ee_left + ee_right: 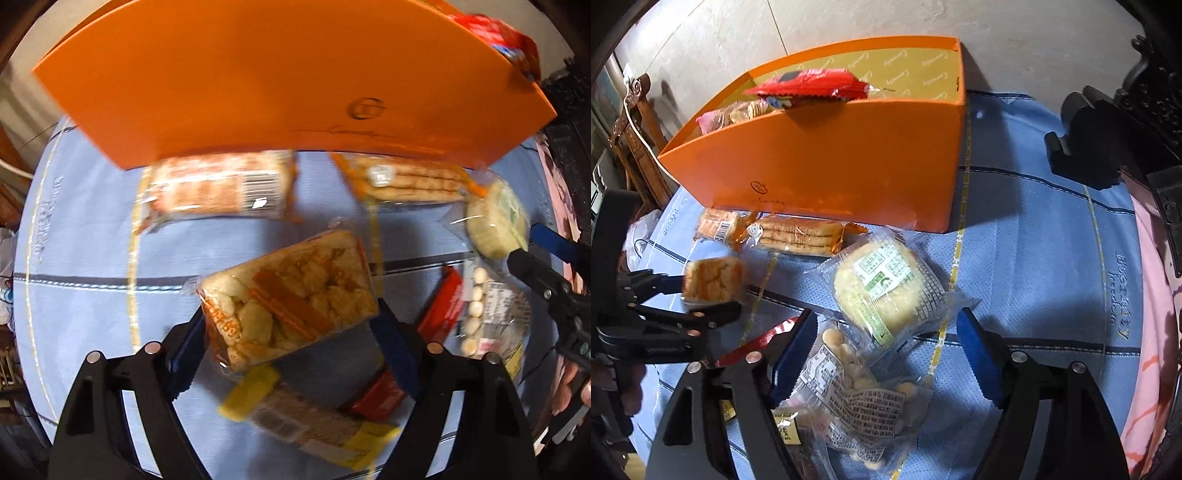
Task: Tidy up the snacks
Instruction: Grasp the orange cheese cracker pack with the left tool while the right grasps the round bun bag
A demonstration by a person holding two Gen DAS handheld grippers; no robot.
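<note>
My left claw (291, 325) is clamped on a clear pack of puffed snacks (288, 299), lifted off the blue cloth (85, 236). The orange box (258, 81) sits dead ahead at 12 o'clock, its wall rising above the pack, so the pack needs to go up and over that near wall. The pack's long axis runs roughly 8 to 2 o'clock across my fingers.

My right claw (886, 354) is spread wide and holding nothing, hovering over the round cake pack (886, 291) at 12 o'clock and the bag of little white balls (857, 391).

Count on the cloth: two biscuit sleeves by the box, one round cake, one ball bag, one yellow-ended bar, maybe two red packs (blurry). Box already holds at least three.
</note>
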